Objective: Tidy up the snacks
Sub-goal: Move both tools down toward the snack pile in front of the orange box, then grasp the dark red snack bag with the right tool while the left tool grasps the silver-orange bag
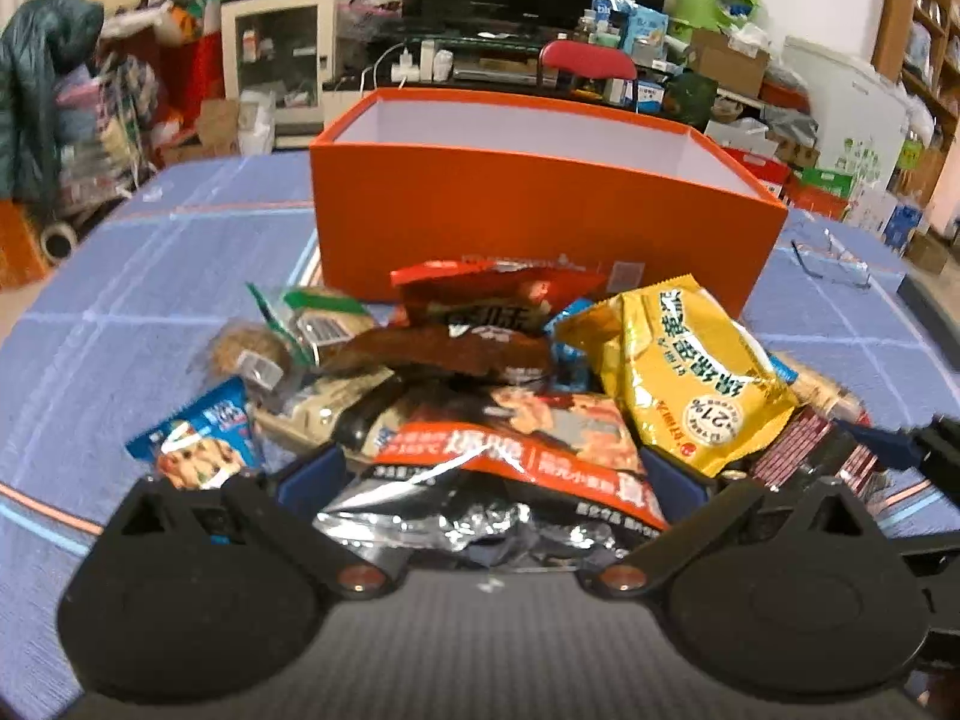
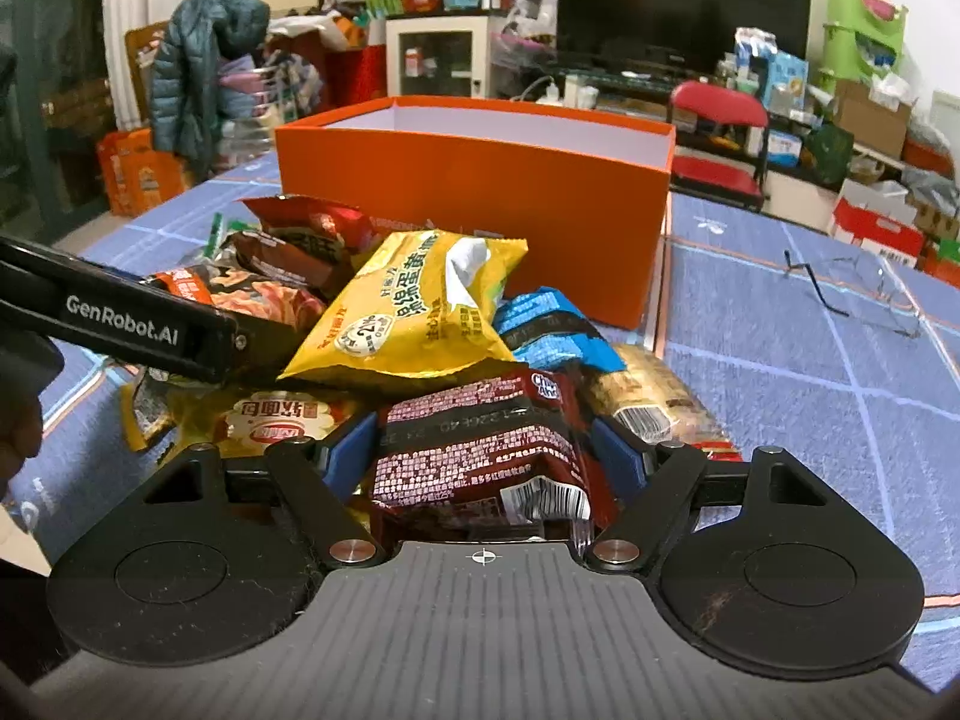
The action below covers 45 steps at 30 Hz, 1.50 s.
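Note:
A heap of snack packets lies on the blue table in front of an open orange box (image 1: pixel 540 204), also in the right wrist view (image 2: pixel 480 180). My left gripper (image 1: pixel 492 474) has its blue fingers on either side of an orange-and-silver packet (image 1: pixel 504 480) at the near edge of the heap. My right gripper (image 2: pixel 486 456) has its fingers around a dark red Chips Ahoy packet (image 2: pixel 480 450). A yellow packet (image 1: pixel 684 372) lies on top of the heap, also in the right wrist view (image 2: pixel 408 306). The left gripper's body (image 2: pixel 120 318) reaches in from the left.
The orange box is white inside, and its floor is hidden. A pair of glasses (image 2: pixel 852 288) lies on the blue checked tablecloth (image 2: pixel 810 396) to the right of the box. A red chair (image 2: pixel 720 138), a television and cluttered shelves stand beyond the table.

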Tool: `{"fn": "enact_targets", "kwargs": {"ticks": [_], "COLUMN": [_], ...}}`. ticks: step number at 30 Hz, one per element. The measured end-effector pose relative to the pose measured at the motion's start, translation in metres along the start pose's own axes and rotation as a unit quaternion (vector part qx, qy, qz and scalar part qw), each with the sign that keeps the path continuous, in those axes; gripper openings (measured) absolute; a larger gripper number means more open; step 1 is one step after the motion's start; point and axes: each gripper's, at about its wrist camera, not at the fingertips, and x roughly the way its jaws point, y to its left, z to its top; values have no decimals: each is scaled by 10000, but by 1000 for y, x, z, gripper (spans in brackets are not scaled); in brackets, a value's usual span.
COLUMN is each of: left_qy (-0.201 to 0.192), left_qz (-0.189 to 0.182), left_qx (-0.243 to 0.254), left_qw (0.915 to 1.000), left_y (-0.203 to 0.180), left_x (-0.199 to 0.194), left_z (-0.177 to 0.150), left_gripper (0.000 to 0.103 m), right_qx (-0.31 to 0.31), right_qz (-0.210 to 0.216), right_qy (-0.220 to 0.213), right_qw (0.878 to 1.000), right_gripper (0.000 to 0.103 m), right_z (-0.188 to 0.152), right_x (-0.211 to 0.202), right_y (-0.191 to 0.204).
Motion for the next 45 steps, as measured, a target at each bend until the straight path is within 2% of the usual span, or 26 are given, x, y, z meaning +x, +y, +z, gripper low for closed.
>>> {"fn": "enact_targets", "kwargs": {"ticks": [6,10,14,21,23,32,37,45], "left_qy": [-29,22,30,17,-11,-76,-114,-183], "left_qz": [4,64,-57,-117,-146,-203,-257,-396], "left_qx": [145,282,230,288,324,331,287,282], "left_qw": [9999,9996,9997,9995,9994,9992,9992,9986], "left_y": [-8,-11,-6,-6,-7,-4,0,5], "left_x": [5,7,4,0,-3,-11,-18,-31], "left_z": [0,-2,-2,-4,-4,-6,-6,-4], "left_gripper": [102,92,91,86,85,83,83,83], "right_qx": [52,122,185,71,37,39,-46,-410], "right_qz": [-9,10,40,-20,-12,57,13,-213], "right_qy": [27,65,112,134,134,133,122,-127], "right_qw": [10000,9999,9998,9999,9999,9999,9999,9989], "right_gripper": [67,67,62,60,51,41,40,40], "right_z": [-2,-1,2,1,1,6,5,11], "right_x": [2,5,5,6,6,3,1,-13], "right_y": [0,-1,-1,3,3,3,5,12]}}
